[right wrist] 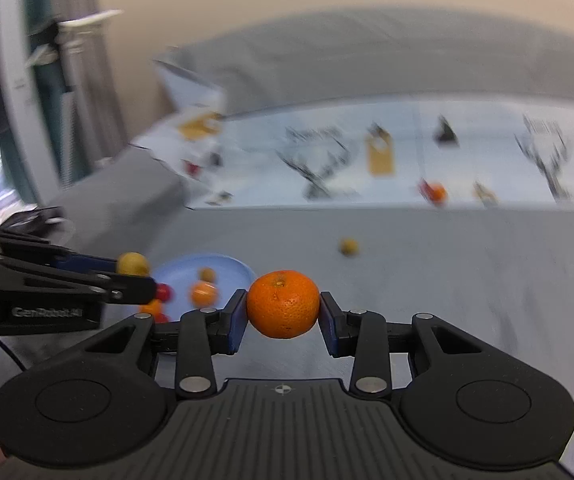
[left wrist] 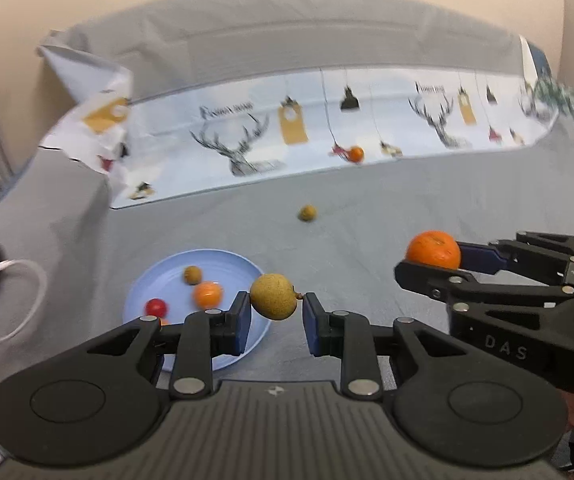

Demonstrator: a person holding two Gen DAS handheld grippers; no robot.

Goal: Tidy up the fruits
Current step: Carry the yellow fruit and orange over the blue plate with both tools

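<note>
The small, round, tan rough-skinned fruit (left wrist: 274,297) sits squarely between the jaws of the left gripper (left wrist: 277,300), pinched at its two sides by the blue pads and held above the grey cloth-covered tabletop (left wrist: 407,208); a short stem stub points toward the pad at its 3 o'clock. The round orange mandarin with pitted peel (right wrist: 283,305) is clamped the same way in the jaws of the right gripper (right wrist: 283,308), its stem dimple facing up.

From the left wrist view the right gripper lies at 3 o'clock of the tan fruit, close beside it, with the mandarin at its tip. At 9 o'clock, lower down, the shallow pale blue round plate (left wrist: 155,276) rests on the tabletop — it holds a smaller tan fruit (left wrist: 192,275), an orange fruit (left wrist: 207,294) and a small red fruit (left wrist: 156,307). The left finger links cover the plate's near rim, and a sliver of orange shows just behind them; what it belongs to I cannot tell.

At 12 o'clock, well apart, another small tan fruit (left wrist: 307,213) lies alone on the cloth. Beyond it a small orange fruit (left wrist: 355,153) sits on the pale blue sheet printed with stags and tags (left wrist: 247,136) — its print is blurred, more so in the right wrist view. A white cable loop (left wrist: 27,300) is cut off at the left edge.
</note>
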